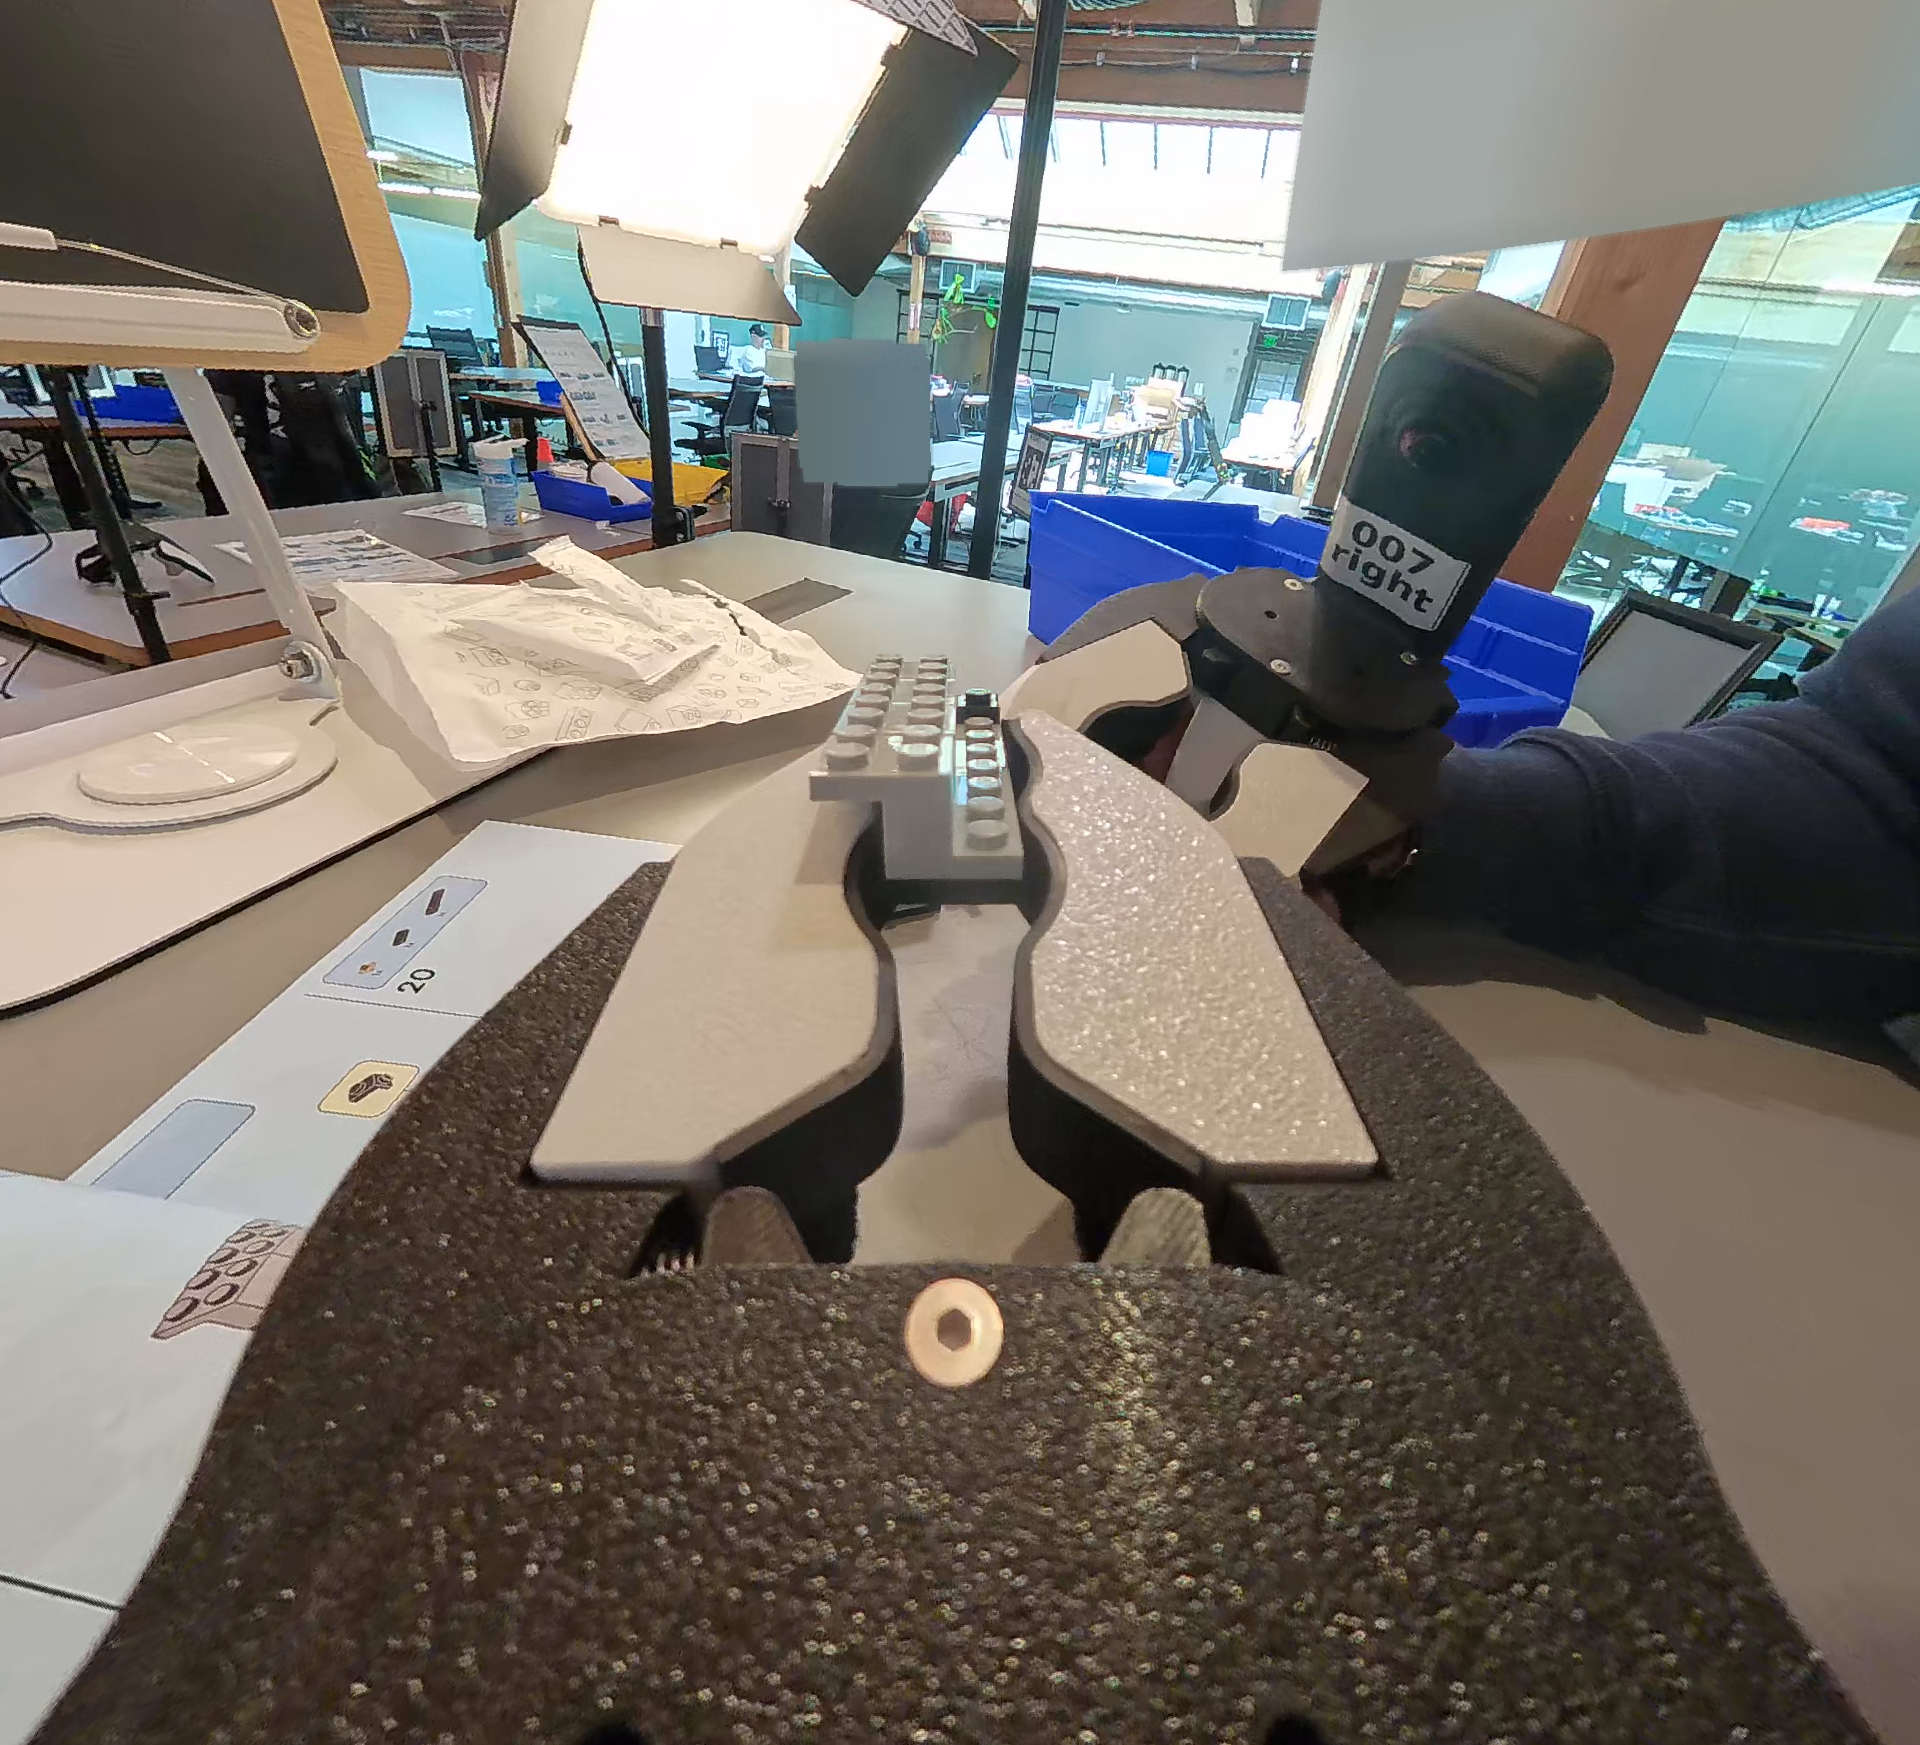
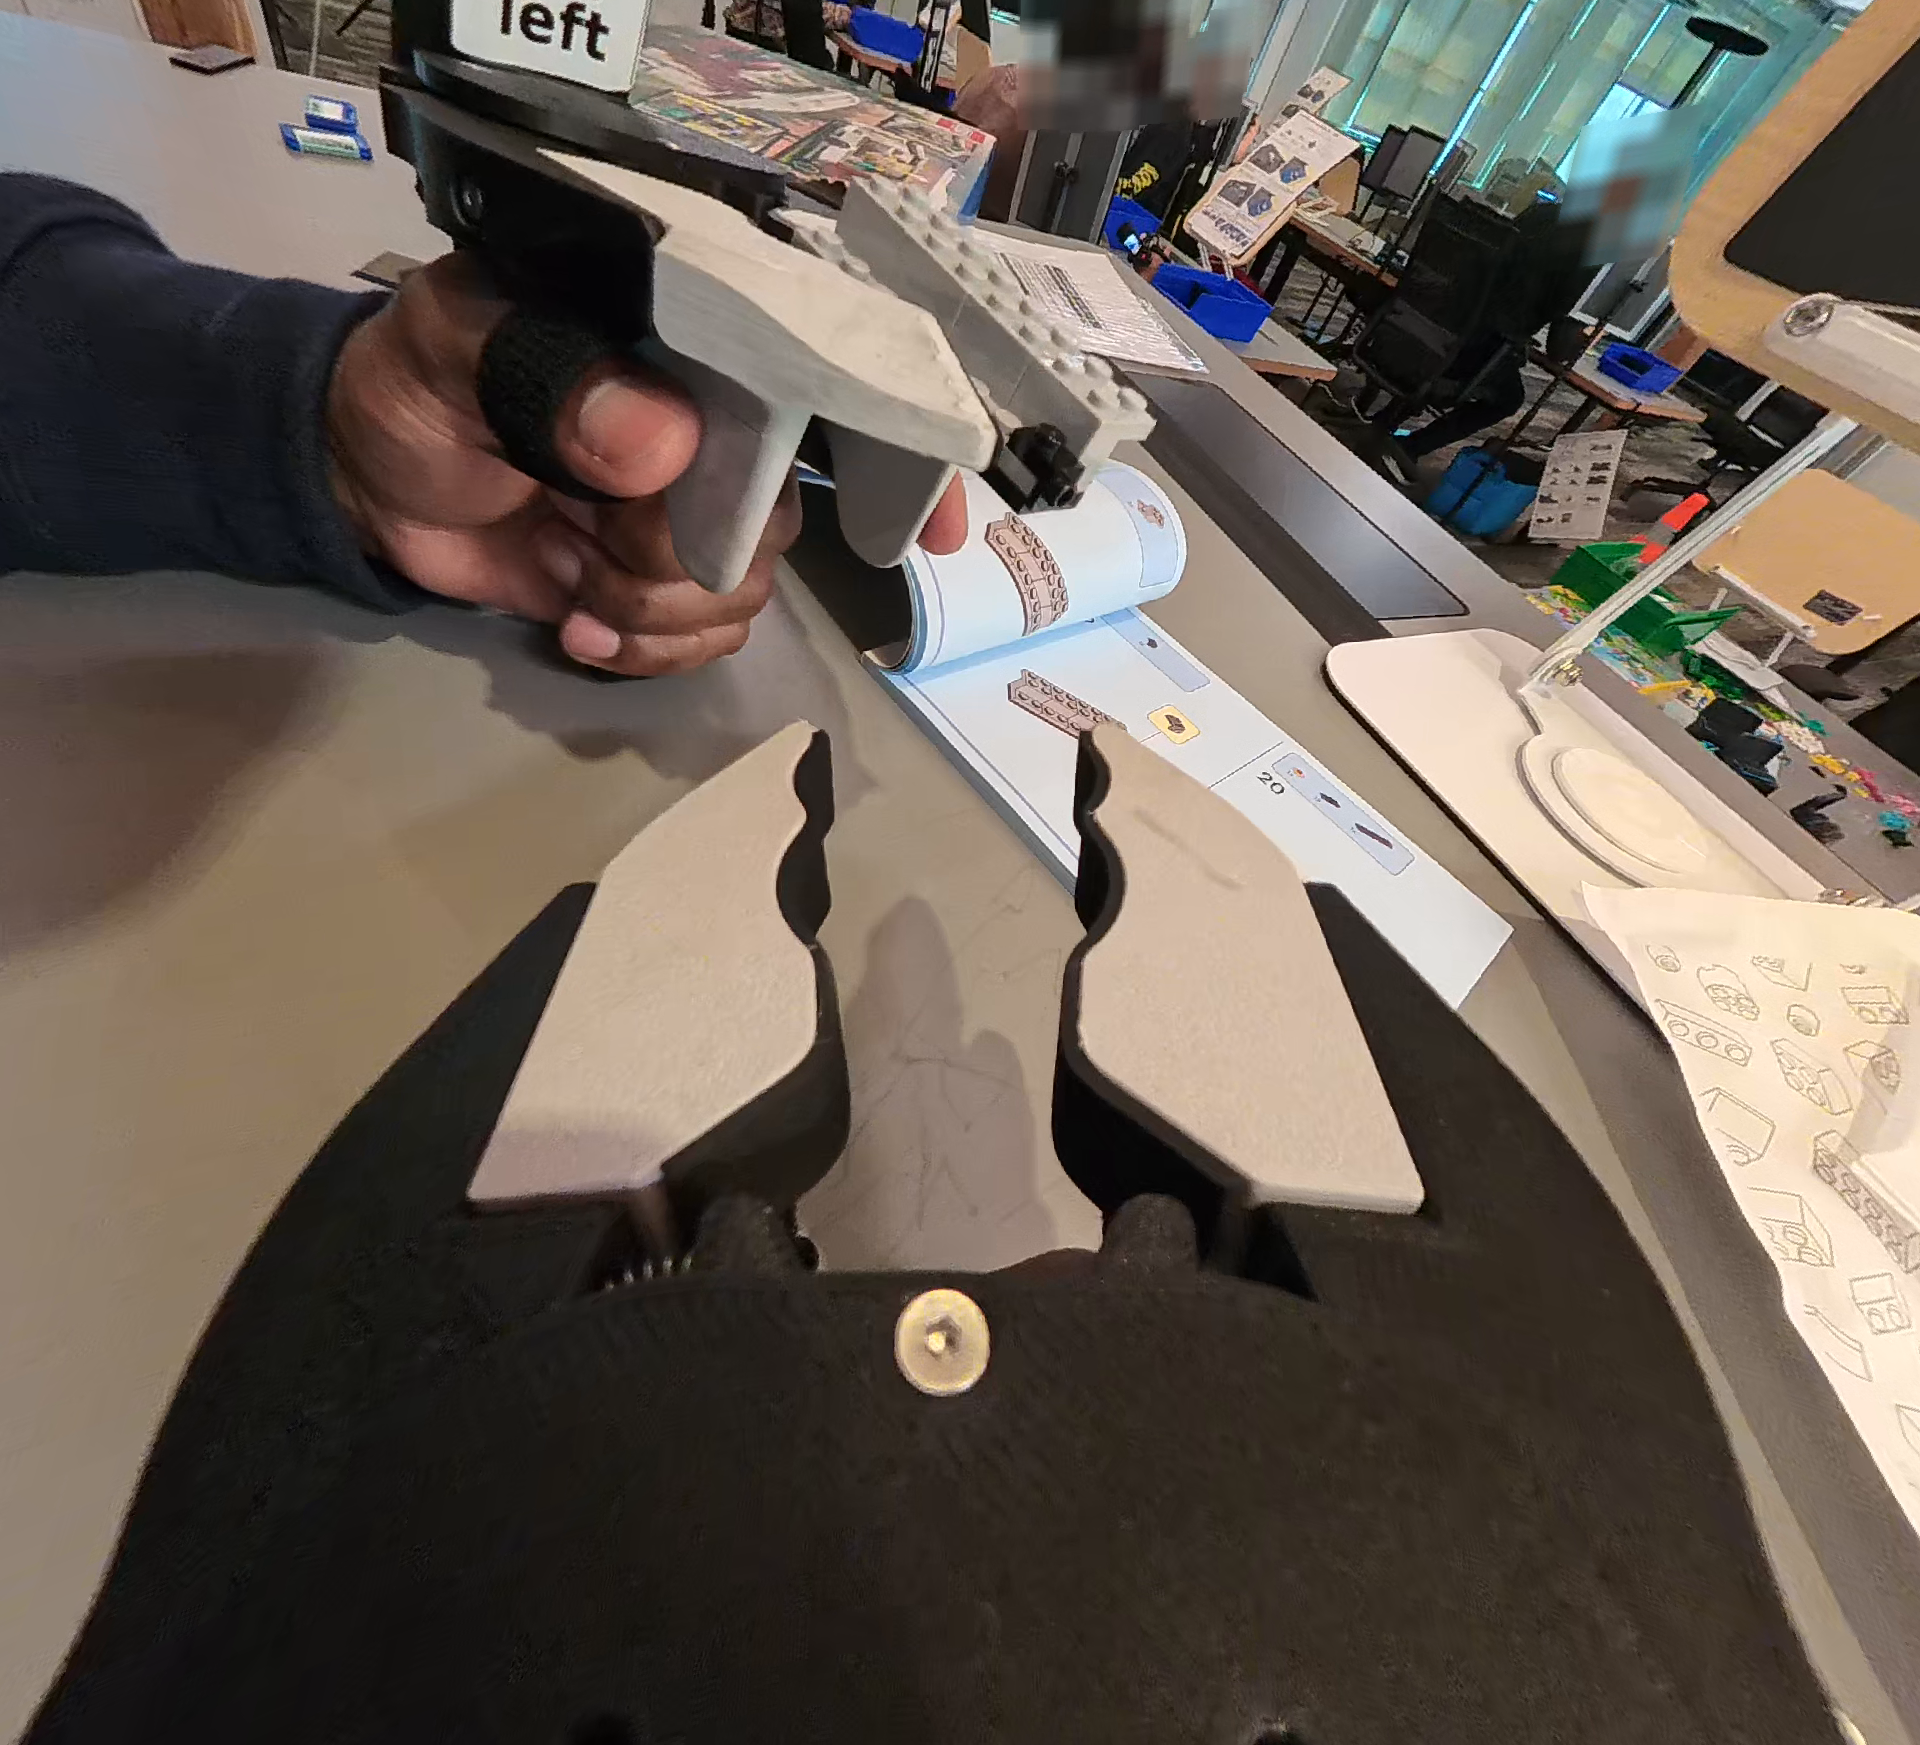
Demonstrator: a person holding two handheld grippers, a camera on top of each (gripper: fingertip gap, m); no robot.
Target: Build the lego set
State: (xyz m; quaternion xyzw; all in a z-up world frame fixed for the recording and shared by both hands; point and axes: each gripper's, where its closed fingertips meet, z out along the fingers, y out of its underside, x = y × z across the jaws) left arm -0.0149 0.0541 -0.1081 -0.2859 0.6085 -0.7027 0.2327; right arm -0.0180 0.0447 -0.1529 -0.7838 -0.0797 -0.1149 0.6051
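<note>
Left gripper clamped on a rigid, light grey studded plastic brick assembly, likely separable under twisting; right gripper jaws apart, empty.

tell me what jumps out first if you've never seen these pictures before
The left gripper stands out first, clamped on a grey stud-brick assembly with a small black piece at its far end, held above the grey table. Next is the right gripper, open and empty over an open instruction booklet. A bright panel light glares behind.
</note>
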